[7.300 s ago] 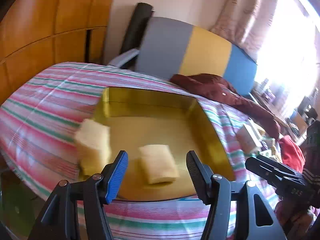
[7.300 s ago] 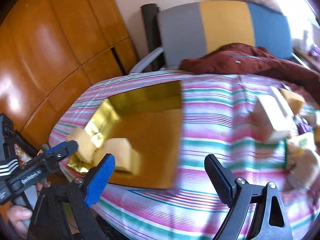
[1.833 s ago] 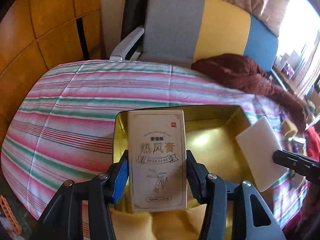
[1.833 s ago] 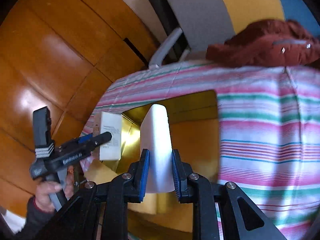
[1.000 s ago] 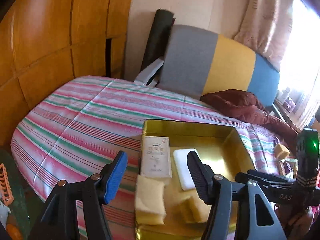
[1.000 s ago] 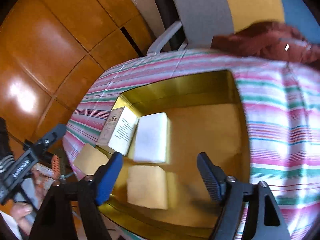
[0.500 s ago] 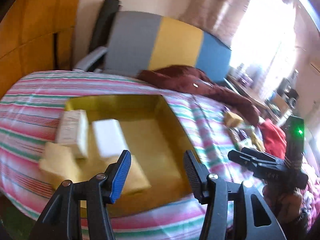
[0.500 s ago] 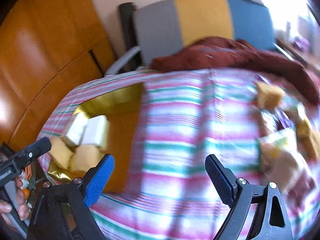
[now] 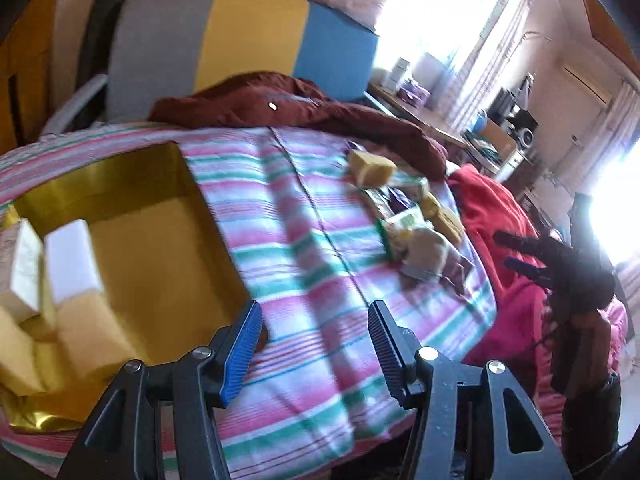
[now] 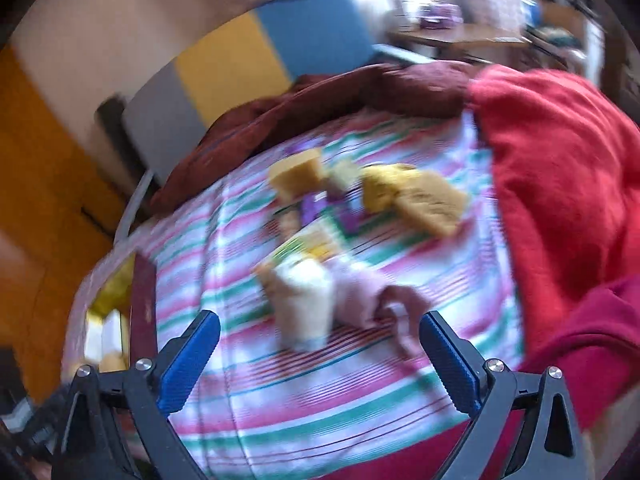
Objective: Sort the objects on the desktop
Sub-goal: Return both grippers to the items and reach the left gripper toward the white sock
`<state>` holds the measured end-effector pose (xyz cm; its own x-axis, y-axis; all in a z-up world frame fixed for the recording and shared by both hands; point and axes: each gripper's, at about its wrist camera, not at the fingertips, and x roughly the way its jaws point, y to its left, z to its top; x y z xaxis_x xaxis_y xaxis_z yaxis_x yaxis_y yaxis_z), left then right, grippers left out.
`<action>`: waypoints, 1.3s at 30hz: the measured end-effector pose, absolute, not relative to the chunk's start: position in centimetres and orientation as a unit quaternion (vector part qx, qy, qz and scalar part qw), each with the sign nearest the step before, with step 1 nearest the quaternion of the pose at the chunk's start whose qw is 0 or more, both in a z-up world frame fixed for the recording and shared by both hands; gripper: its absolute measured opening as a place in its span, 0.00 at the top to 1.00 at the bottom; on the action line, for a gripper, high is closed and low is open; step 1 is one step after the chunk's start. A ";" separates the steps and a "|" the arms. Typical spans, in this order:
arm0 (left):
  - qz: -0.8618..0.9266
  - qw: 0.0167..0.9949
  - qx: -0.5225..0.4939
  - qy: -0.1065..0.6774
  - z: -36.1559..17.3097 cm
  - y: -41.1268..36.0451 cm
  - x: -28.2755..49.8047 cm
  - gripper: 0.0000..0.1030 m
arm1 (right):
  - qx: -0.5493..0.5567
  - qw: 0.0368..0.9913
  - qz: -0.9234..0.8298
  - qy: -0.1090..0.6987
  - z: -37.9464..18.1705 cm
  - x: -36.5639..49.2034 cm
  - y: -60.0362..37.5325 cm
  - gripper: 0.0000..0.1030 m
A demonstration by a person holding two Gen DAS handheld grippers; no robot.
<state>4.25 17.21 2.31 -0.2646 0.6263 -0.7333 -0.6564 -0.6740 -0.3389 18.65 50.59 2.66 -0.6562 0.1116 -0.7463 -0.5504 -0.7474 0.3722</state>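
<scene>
A gold tray lies at the left of the striped table and holds a printed box, a white block and yellow sponges. My left gripper is open and empty above the cloth just right of the tray. A pile of sponges and packets lies at the right of the table; it also shows in the blurred right wrist view. My right gripper is open and empty, hovering just short of a pale block in that pile, and shows in the left view.
A dark red jacket lies along the table's far edge before a grey, yellow and blue chair. A red cloth covers the table's right side. The tray's edge sits at the right view's left.
Both grippers released the box and white block into the tray and have swung right. The right gripper is now close over the pile. Both stay open.
</scene>
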 end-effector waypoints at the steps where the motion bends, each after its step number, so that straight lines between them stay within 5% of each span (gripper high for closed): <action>1: 0.791 0.408 -0.456 0.018 2.2 17.7 4.4 0.46 | -0.353 0.203 0.856 0.318 2.7 19.3 51.8 0.02; 14: 0.744 0.450 -0.490 0.070 -1.0 26.0 5.8 0.47 | -0.284 0.197 0.850 0.397 0.5 20.2 55.1 0.00; 39: 0.714 0.499 -0.477 0.118 -3.4 39.9 4.9 0.47 | -0.286 0.160 0.849 0.415 -0.1 20.1 55.6 0.00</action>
<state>4.90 39.90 -3.39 -0.0471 0.5996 -0.7989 -0.8248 -0.4745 -0.3075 20.07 55.63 -0.08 -0.7849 0.0331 -0.6188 -0.5089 -0.6042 0.6132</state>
